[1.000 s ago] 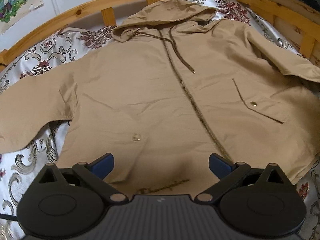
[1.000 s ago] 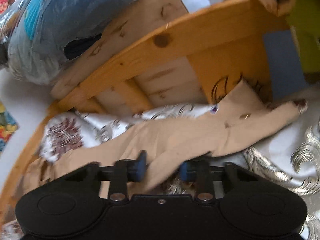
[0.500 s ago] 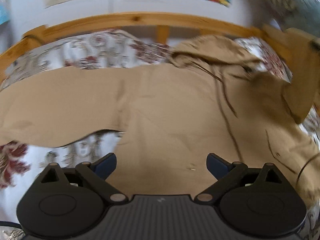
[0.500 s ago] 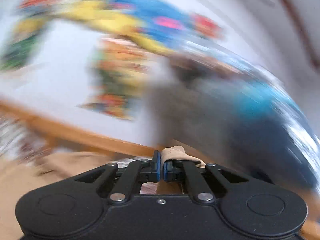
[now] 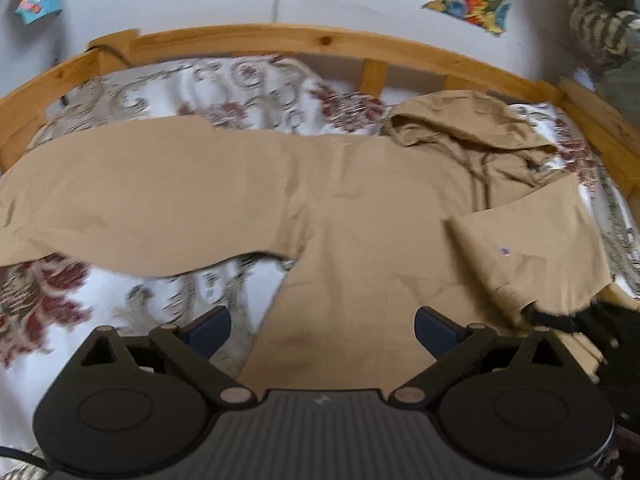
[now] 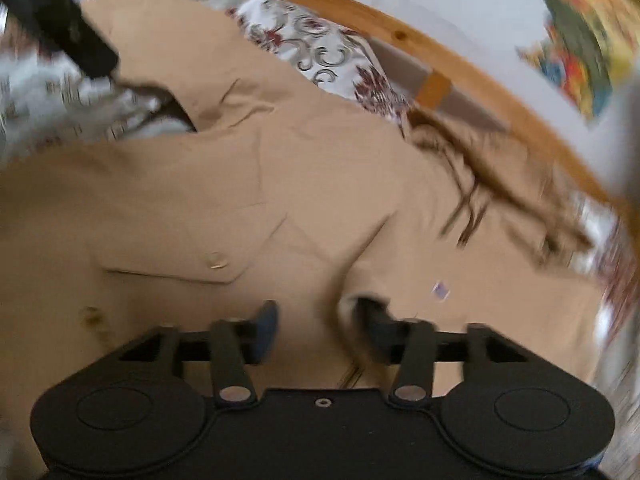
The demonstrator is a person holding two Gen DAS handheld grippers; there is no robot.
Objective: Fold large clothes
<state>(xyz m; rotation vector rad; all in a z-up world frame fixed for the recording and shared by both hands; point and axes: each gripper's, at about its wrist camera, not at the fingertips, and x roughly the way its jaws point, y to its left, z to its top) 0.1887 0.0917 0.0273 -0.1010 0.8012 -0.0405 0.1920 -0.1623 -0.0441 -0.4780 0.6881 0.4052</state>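
1. the tan jacket lies face up on the bed's floral sheet, one sleeve folded across its body, the other sleeve stretched out sideways.
2. left gripper jaws spread wide above the hem; right gripper jaws parted over the folded sleeve, gripping nothing.
3. wooden bed rail beyond the hood.

Right claw parted above tan jacket, snap pocket just left of it, blurred drawcords and hood, floral bedding, wooden rail, other claw top left
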